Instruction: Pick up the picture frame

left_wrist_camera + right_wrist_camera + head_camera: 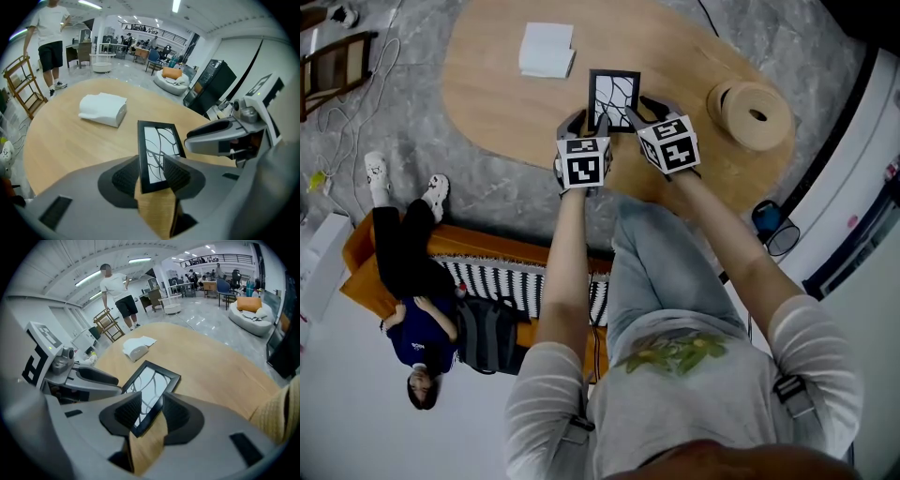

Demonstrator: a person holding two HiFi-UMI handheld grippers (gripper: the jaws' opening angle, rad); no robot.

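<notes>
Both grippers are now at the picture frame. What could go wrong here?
The picture frame lies flat on the table, so the open left gripper and right gripper may catch only its near corners and let it slip. The two grippers are also close together and might bump.

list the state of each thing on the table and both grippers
picture frame, flat on the table, not lifted
left gripper, jaws open astride the frame's near end
right gripper, jaws open astride the frame's near corner
white bundle, lying untouched on the table
</notes>
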